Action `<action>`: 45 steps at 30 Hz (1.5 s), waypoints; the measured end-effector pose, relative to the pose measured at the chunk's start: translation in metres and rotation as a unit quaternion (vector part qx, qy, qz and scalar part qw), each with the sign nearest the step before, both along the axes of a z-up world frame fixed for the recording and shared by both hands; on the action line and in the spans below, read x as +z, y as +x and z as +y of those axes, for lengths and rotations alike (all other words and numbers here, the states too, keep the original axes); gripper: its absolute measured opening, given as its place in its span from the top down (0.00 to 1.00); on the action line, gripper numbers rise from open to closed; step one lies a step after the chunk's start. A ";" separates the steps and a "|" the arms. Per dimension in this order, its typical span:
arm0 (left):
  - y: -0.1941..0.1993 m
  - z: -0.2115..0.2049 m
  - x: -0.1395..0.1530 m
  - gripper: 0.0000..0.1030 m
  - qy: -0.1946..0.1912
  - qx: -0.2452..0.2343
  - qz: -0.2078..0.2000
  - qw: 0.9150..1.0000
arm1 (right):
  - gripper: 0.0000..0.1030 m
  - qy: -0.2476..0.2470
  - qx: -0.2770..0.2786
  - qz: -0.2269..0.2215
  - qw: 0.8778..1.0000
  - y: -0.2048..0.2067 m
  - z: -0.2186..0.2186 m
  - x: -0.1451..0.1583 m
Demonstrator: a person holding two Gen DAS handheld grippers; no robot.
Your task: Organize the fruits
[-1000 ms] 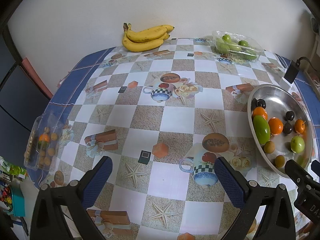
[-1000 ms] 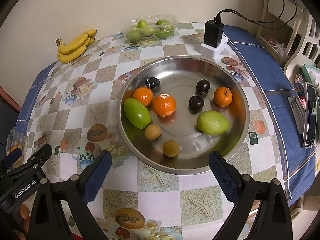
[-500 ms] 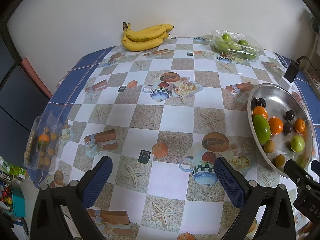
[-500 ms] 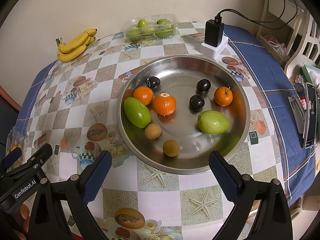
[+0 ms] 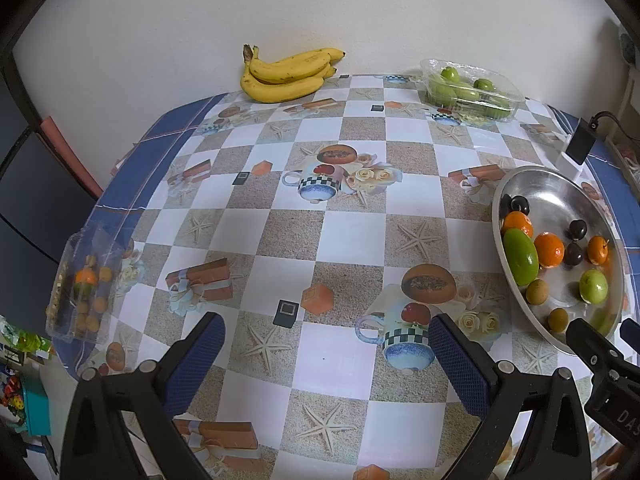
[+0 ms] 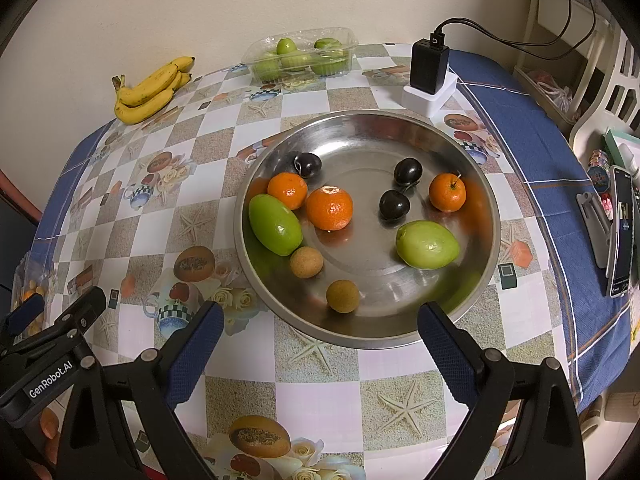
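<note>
A round steel tray (image 6: 360, 128) (image 5: 560, 188) holds three oranges (image 6: 329, 208), three dark plums (image 6: 394, 204), two green fruits (image 6: 426, 244) and two small brown fruits (image 6: 342, 296). My right gripper (image 6: 320, 336) hangs open over the tray's near rim, nothing between its fingers. Left of the tray, my left gripper (image 5: 326, 344) is open above the patterned tablecloth. A bunch of bananas (image 5: 286, 74) (image 6: 150, 90) lies at the back by the wall. A clear box of green fruits (image 5: 470, 90) (image 6: 302, 58) sits at the back.
A clear box of small brown and orange fruits (image 5: 82, 284) lies at the table's left edge. A black charger on a white block (image 6: 429, 76) stands behind the tray. A phone on a stand (image 6: 620, 232) is at the right edge, white chairs beyond.
Both views have barely shifted; the left wrist view has tilted slightly, so the table sits a little higher in frame. Both grippers stay open and no fruit has moved.
</note>
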State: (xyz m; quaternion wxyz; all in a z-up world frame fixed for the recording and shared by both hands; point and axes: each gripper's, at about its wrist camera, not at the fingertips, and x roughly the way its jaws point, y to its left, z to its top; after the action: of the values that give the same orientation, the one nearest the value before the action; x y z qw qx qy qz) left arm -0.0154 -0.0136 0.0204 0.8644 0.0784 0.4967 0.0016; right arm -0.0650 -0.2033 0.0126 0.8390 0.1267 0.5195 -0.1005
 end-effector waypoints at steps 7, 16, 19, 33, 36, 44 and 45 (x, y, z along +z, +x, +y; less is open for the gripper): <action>0.001 0.000 0.000 0.00 0.000 -0.003 0.001 1.000 | 0.05 0.000 0.000 0.000 1.000 0.000 0.000 0.000; 0.002 0.000 0.000 0.00 0.000 -0.003 0.001 1.000 | 0.05 0.000 0.001 0.000 1.000 0.000 -0.001 0.000; 0.002 0.000 0.000 0.00 0.000 -0.002 0.002 1.000 | 0.05 0.000 0.001 0.001 1.000 0.000 0.000 -0.001; 0.001 0.000 -0.001 0.00 0.001 -0.003 0.003 1.000 | 0.05 0.003 0.004 0.005 1.000 0.001 -0.001 -0.001; 0.002 0.000 -0.001 0.00 0.001 -0.004 0.003 1.000 | 0.05 0.003 0.005 0.005 1.000 0.001 -0.001 -0.002; 0.002 0.001 -0.001 0.00 0.001 -0.005 0.004 1.000 | 0.05 0.003 0.005 0.005 1.000 0.001 -0.001 -0.002; 0.002 0.001 -0.001 0.00 0.001 -0.005 0.004 1.000 | 0.05 0.003 0.005 0.005 1.000 0.001 -0.001 -0.002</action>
State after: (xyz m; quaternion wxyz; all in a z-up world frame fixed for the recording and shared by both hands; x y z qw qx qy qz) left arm -0.0130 -0.0125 0.0194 0.8623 0.0820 0.4997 -0.0024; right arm -0.0643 -0.2044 0.0109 0.8363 0.1261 0.5250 -0.0955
